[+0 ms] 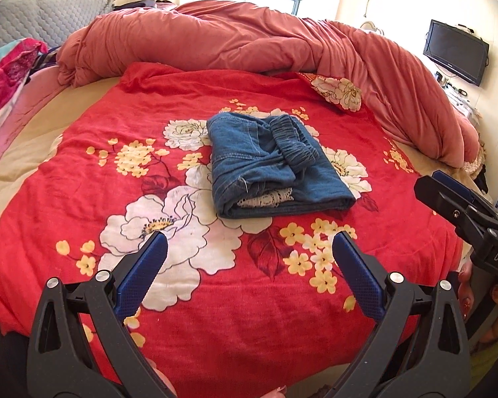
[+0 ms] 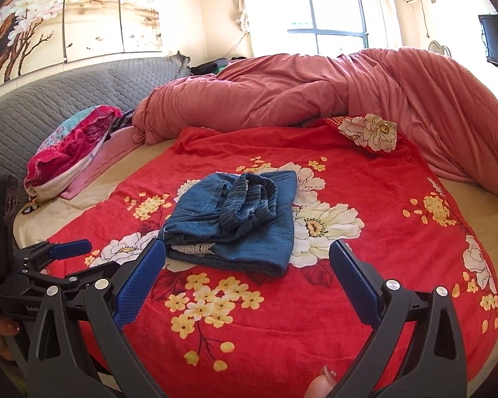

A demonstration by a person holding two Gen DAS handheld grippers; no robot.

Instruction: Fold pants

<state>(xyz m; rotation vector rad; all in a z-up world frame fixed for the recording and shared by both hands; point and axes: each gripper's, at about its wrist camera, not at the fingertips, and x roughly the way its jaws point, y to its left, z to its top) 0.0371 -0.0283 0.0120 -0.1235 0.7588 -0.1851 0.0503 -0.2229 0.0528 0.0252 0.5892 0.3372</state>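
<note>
Left gripper (image 1: 249,242) jaws apart | pants (image 1: 275,165) folded | painting (image 2: 66,16) right view only

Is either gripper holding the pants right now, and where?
Nothing is held. Left gripper and right gripper both stand open, short of the folded pants on the red blanket.

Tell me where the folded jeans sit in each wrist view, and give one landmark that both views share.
Left wrist: the folded jeans lie centre frame, on the red floral blanket.
Right wrist: the folded jeans lie just left of centre, on the same blanket.
Shared landmark: the pink duvet bunched behind them.
</note>
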